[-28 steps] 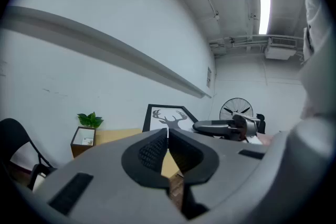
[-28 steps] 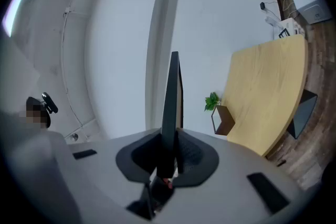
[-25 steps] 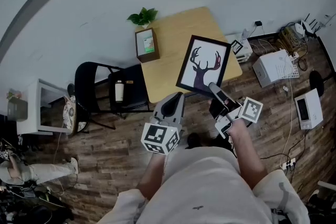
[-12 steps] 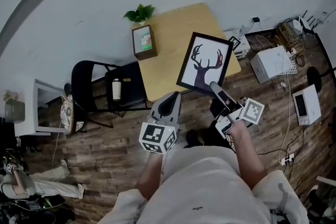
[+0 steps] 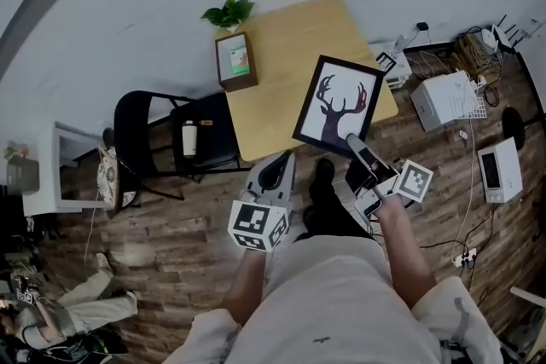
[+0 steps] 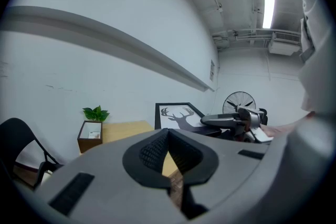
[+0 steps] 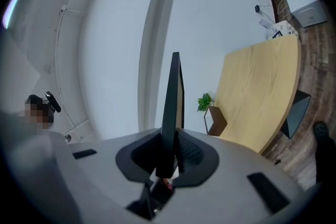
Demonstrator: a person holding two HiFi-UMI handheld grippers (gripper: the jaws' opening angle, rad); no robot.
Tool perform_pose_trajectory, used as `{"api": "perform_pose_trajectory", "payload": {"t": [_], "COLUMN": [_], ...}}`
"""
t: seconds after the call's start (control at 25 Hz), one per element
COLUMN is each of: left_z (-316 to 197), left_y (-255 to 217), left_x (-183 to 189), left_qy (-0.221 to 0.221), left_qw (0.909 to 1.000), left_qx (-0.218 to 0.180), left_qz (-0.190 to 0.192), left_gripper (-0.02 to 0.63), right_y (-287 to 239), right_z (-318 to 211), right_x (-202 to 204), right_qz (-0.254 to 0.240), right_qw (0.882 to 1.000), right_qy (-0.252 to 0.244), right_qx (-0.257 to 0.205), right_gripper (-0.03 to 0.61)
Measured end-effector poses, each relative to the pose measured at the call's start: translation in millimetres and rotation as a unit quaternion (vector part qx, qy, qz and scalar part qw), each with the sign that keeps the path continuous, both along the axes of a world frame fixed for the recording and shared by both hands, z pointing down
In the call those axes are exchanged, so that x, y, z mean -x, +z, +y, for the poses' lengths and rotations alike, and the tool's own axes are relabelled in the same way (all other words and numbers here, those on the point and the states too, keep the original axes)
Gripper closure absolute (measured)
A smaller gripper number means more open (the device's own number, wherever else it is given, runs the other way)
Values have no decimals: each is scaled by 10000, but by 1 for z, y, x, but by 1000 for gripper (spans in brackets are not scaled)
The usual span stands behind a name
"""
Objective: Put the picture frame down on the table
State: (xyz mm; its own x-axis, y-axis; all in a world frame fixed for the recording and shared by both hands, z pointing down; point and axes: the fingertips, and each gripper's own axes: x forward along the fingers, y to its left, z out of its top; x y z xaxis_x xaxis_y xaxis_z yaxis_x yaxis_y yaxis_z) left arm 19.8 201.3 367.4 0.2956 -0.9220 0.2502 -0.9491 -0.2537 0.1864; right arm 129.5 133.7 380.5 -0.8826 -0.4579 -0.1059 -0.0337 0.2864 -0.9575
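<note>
Table (image 7: pixel 262 92), frame (image 7: pixel 171 97) edge-on in right tongs (image 7: pixel 169 157)

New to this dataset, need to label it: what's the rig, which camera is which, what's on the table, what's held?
There is no robot here: a person holds a hand tool with two jaws in each hand. The top-down picture comes from a camera on the person's head. The other two come from cameras riding on each tool, looking along its jaws. The right gripper is clamped on the near edge of a picture frame with a deer print, held tilted above the wooden table and not yet laid down. The left gripper has its jaws together on nothing. On the table are a wooden box and a small plant.
</note>
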Motion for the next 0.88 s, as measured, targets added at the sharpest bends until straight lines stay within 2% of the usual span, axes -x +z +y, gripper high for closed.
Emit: {"api": "perform_pose_trajectory", "payload": {"t": [0.4,0.64,0.88], "left_z": [-40,-112,-122], "left_y": [7,5,2], "left_x": [35,60,62], "left_qy": [-198,-188,-203], "left_qw": [9997,9995,9996], "left_qx": [112,248,175], "left_qz": [-37,-26,-124], "left_gripper": [607,607,607], "right_y": [8,12,19], "right_z": [-46,-115,-125], "right_x": [29,54,56], "right_qz": [-19,112,172], "right_qw": [10000,9997,9997], "right_qy": [-51,-94,-141], "right_qx": [79,201,110], "right_gripper": [532,532,532]}}
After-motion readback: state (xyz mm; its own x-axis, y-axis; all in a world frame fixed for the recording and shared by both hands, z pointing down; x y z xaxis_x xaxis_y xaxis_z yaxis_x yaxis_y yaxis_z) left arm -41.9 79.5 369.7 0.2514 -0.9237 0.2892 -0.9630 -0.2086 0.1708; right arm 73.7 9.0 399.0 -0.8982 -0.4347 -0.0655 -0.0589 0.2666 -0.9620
